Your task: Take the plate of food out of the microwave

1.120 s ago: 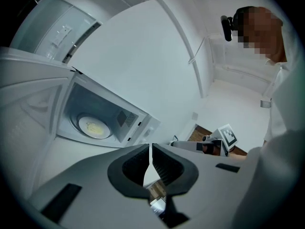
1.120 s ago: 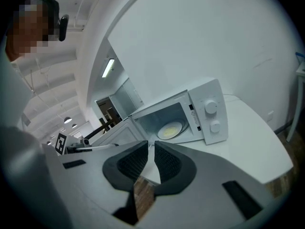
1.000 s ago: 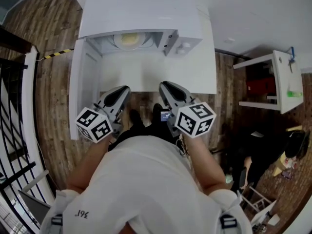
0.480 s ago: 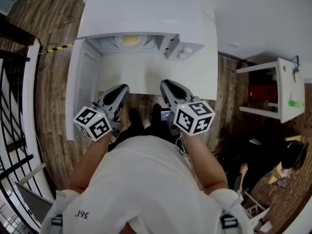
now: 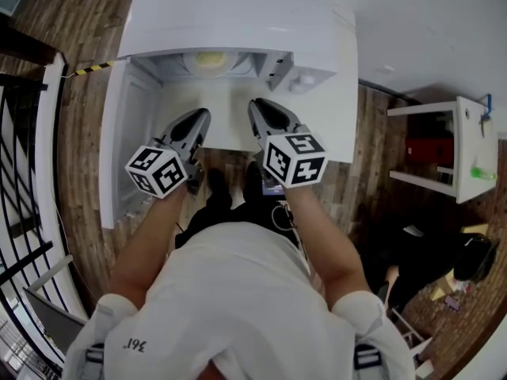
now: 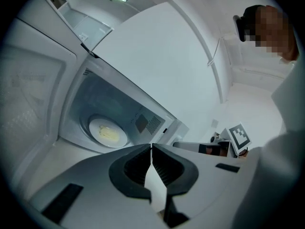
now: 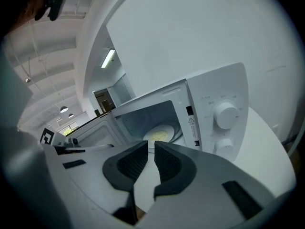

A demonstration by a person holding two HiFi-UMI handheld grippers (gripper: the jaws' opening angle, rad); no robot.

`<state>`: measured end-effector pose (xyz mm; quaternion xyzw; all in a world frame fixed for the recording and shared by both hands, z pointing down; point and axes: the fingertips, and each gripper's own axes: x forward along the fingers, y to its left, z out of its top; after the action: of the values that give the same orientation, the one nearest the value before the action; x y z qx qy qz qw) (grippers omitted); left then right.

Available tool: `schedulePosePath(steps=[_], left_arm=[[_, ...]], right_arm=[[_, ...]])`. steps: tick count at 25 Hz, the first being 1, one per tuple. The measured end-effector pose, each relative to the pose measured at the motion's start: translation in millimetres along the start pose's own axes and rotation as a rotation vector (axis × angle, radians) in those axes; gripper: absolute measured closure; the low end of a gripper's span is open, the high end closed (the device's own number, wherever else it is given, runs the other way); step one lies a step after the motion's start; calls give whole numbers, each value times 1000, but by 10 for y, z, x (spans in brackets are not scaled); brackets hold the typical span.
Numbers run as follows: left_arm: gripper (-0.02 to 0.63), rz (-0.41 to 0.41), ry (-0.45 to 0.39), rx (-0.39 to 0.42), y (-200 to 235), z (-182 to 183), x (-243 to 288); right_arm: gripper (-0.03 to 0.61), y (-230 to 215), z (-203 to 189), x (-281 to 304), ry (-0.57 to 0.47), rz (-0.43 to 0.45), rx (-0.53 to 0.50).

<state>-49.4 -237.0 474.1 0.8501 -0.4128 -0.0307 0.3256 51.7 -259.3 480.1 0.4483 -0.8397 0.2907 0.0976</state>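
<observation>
plate (image 5: pixel 192 62) mostly hidden beneath the microwave (image 5: pixel 238 14) top

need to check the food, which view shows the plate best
The left gripper view: the whole plate shows inside the microwave. The right gripper view has it partly behind the jaws; the head view catches only its front part.

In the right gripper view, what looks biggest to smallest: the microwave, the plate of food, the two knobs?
1. White microwave oven, largest.
2. Round white plate of yellow food and upper white round knob look about alike; the plate sits farther back.
3. Lower white knob, smallest.
</observation>
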Motion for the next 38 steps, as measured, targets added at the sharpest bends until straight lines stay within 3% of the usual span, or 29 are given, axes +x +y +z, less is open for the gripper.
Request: schedulePosePath(steps=[11, 21, 23, 29, 38], left_arm=[[606, 90, 10, 0, 523, 134, 331], [606, 179, 63, -18, 1022, 88, 543], [606, 190, 70, -27, 1082, 81, 565], [604, 230, 88, -34, 1213, 59, 626], [558, 265, 99, -98, 1378, 6, 664]], right_arm=[[535, -190, 38, 671, 32, -56, 25], [528, -281, -72, 1242, 94, -142, -76], [491, -305, -108, 1327, 115, -143, -52], [459, -371, -216, 1534, 189, -159, 32], [448, -424, -258, 1615, 239, -206, 163]])
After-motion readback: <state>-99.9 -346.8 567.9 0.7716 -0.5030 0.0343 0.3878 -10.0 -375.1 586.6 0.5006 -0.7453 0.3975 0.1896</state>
